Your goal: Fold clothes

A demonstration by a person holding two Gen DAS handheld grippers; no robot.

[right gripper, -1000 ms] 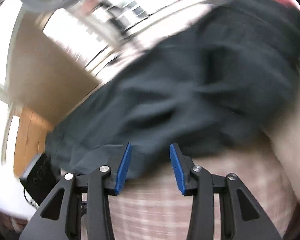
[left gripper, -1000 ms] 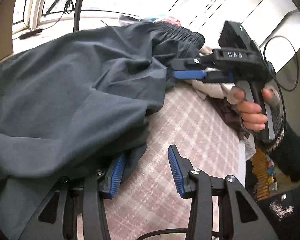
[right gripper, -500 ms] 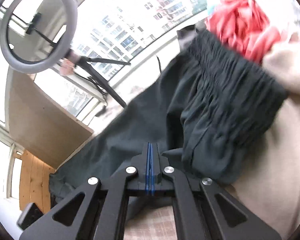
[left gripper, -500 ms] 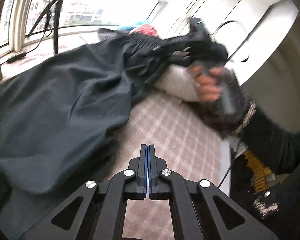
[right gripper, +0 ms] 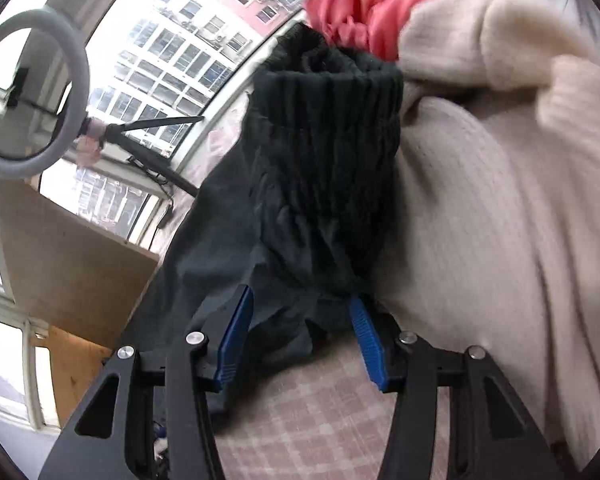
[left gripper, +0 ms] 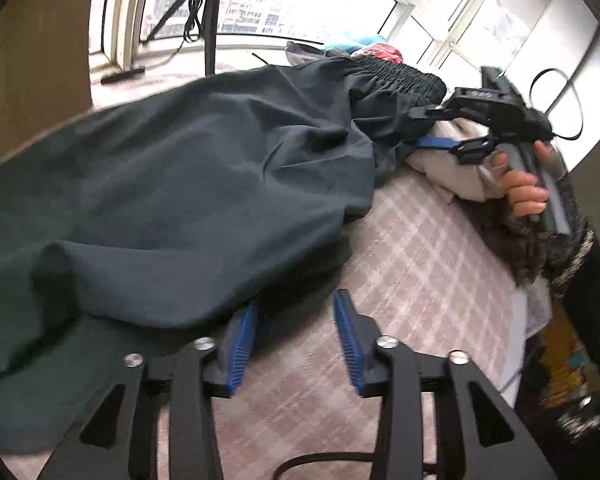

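Both grippers differ from 0.5 s ago: then each pair of blue pads was pressed flat together, now both are spread wide.

Left gripper (left gripper: 294,340): fingers apart, nothing pinched. The left pad (left gripper: 240,350) sits at the hem of the dark grey-green trousers w/ gathered elastic waistband (left gripper: 204,184), partly tucked under a fold; the right pad is over bare cloth. The trousers lie spread across the pink-and-white checked bedsheet (left gripper: 412,276), legs running toward the left gripper, waistband at the far end near the window.

Right gripper (right gripper: 302,340): fingers also spread, w/ bunched trouser fabric just below the waistband (right gripper: 328,128) lying loosely between them, not clamped. Seen from the left wrist cam, the right gripper (left gripper: 424,128) pokes into the fabric under the waistband, held by a hand (left gripper: 522,196) in a dark knit sleeve.

Next to the waistband, touching it: a cream ribbed knit sweater (right gripper: 500,200) and, beyond that, a crumpled coral-red garment (right gripper: 368,4). A grey ring light on a black tripod (right gripper: 36,96) stands by the window.

Vs 0.5 s ago the right gripper view sits closer to the waistband, and the sweater fills more of the frame.
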